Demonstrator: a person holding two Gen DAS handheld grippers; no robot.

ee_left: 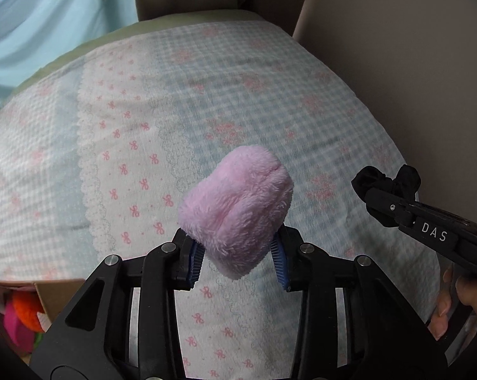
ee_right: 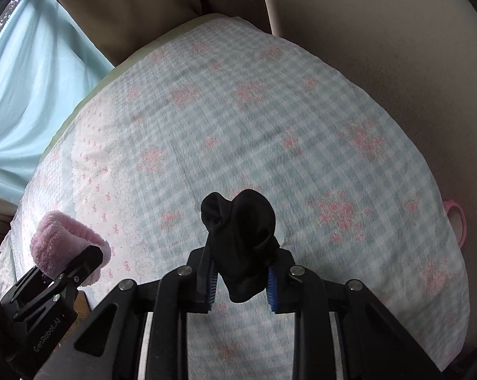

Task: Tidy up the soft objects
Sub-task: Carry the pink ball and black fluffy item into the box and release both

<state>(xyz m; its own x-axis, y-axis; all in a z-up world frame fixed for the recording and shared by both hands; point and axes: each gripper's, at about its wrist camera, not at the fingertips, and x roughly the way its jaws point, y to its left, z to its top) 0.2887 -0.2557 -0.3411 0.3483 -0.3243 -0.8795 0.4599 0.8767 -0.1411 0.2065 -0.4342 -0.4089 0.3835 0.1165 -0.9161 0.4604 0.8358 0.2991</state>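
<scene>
**Both grippers loaded, items carried over bed — drop-off pending**

Left gripper (ee_left: 238, 258): clamped on a fluffy pink plush fabric bundle (ee_left: 238, 209), pinched low between the blue ribbed pads (ee_left: 196, 261). The bundle is held clear above the checked blue-and-white bedspread with pink bow print (ee_left: 137, 145); no contact with the cloth can be seen. In the right wrist view the same bundle shows at 8 o'clock, looped terry texture, white inner edge visible.

Right gripper (ee_right: 240, 280): clamped on a black knotted thin-fabric item (ee_right: 240, 231), possibly a sock or scrunchie; type cannot be confirmed. It is bunched, matte, limp, with a tail drooping below the pads. In the left wrist view it sits at 3 o'clock, near the beige wall.

Step judged: transport phase, both picks done, placement not yet done. A brown cardboard box (ee_left: 53, 297) is seen at 8 o'clock in the left wrist view, with orange and magenta soft items (ee_left: 21, 313) inside; likely the destination, though this is inferred.

Next move calls for: left load to be swung toward the box opening, released over it rather than over the rim. Plush is compressible and springy, so wide jaw opening is needed; fibres may snag on ribbed pads. The black item is limp and may cling to one pad.

A pink ring-shaped object (ee_right: 456, 221) lies at 3 o'clock past the bed edge; identity unclear.
</scene>
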